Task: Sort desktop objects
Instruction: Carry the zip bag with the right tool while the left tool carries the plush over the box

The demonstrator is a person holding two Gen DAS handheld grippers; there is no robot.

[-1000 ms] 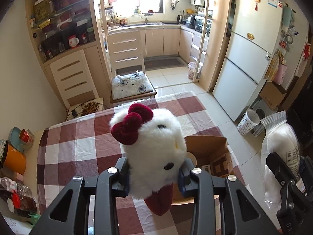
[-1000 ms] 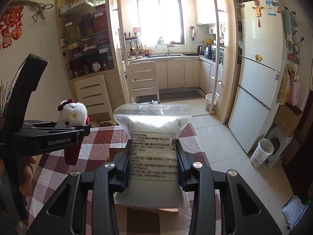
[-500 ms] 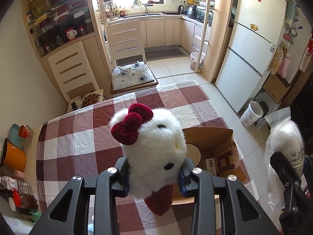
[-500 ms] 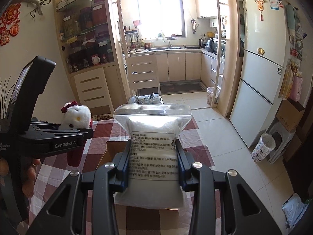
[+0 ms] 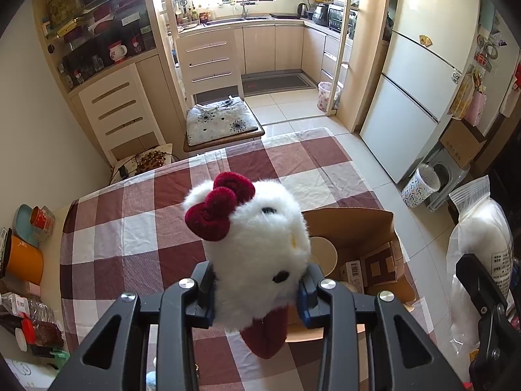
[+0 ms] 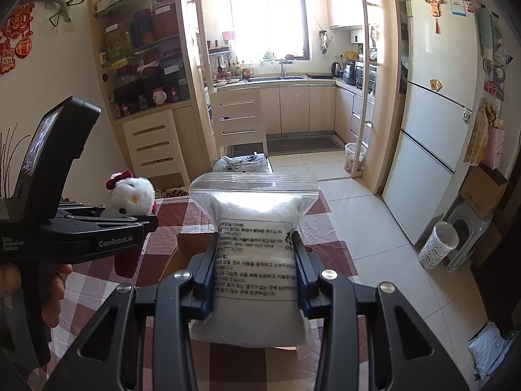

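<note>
1. The left hand-held gripper is closed on a white plush toy with a dark red bow, its fingers pressed into the fur on both sides; the toy is lifted clear above the table.
2. The right hand-held gripper is clamped on a zip-top bag of white powder, upright with its seal at the top, and the printed label faces the camera.
3. Below and between the two held things an open cardboard box sits on the checked cloth near the table's right edge, its far flap standing up. Inside it are a round paper cup and small cartons.
4. In the left wrist view the bag hangs out beyond the table's right edge, over the tiled floor.
5. The cloth to the left of and beyond the box is bare up to the far edge, where a cushioned chair is pushed in.
6. Along the table's left edge stand an orange container, jars and packets.
7. On the floor to the right, a patterned bin stands by the refrigerator, well apart from the table.
</note>
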